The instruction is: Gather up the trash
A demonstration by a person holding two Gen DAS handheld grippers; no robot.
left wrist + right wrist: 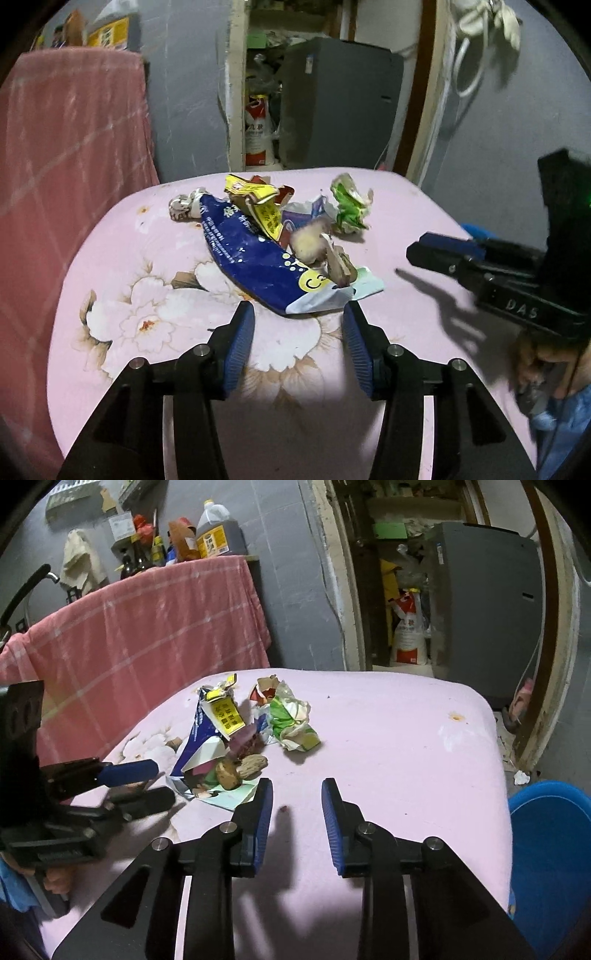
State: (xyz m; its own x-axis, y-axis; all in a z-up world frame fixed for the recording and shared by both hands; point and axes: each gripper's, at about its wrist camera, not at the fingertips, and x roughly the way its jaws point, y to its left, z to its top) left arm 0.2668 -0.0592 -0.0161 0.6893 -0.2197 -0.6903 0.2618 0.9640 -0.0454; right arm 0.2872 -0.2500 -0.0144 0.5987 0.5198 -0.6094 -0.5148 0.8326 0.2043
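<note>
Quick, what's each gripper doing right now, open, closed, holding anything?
Left gripper: open, empty, jaws just short of the blue wrapper.
Right gripper: open, empty, over bare pink tablecloth.

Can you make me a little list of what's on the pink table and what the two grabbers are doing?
surface: pink flowered tablecloth
trash: blue wrapper, yellow wrapper, crumpled green wrapper, brown scraps, all in one pile
left gripper: open, empty, just short of the blue wrapper
right gripper: open, empty, beside the pile
bin: blue bucket by the table's edge
</note>
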